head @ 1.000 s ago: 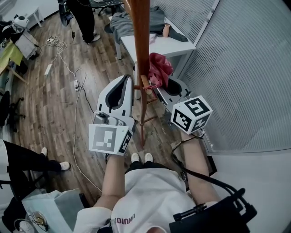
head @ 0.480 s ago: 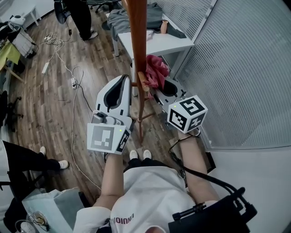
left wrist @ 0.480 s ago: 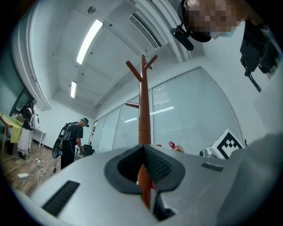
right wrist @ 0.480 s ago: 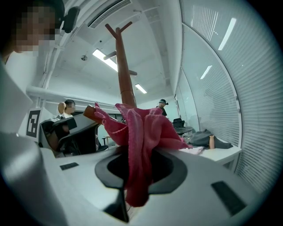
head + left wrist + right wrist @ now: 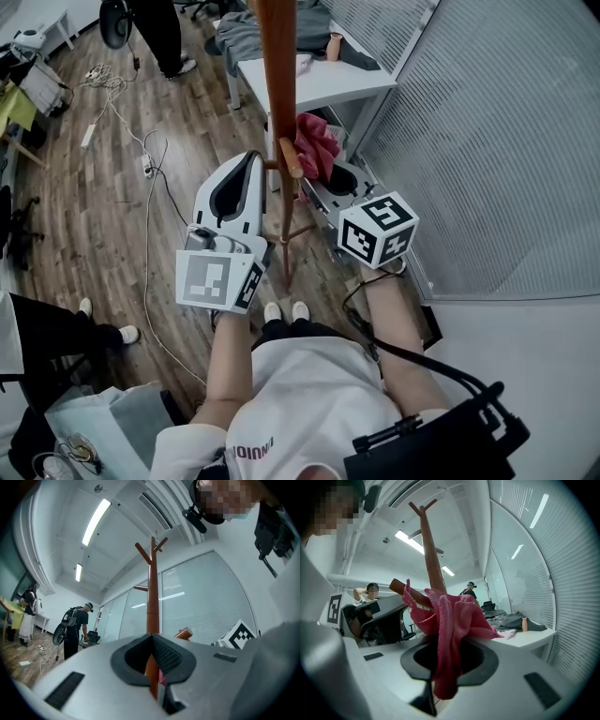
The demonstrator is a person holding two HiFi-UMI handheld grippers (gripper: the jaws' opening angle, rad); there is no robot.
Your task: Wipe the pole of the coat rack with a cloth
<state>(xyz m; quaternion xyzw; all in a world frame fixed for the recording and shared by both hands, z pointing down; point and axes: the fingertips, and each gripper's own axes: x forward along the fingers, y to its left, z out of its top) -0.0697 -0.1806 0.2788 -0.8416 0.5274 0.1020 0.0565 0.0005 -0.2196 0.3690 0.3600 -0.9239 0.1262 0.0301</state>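
Brown wooden pole (image 5: 281,84) of the coat rack stands upright, centre of head view. Pink cloth (image 5: 450,620) bunched against it at a side peg (image 5: 401,587), pinched in the right gripper's (image 5: 445,667) jaws. Left gripper (image 5: 151,637): jaws pressed together, tips just beside the pole on the other side. White bench (image 5: 342,86) behind.
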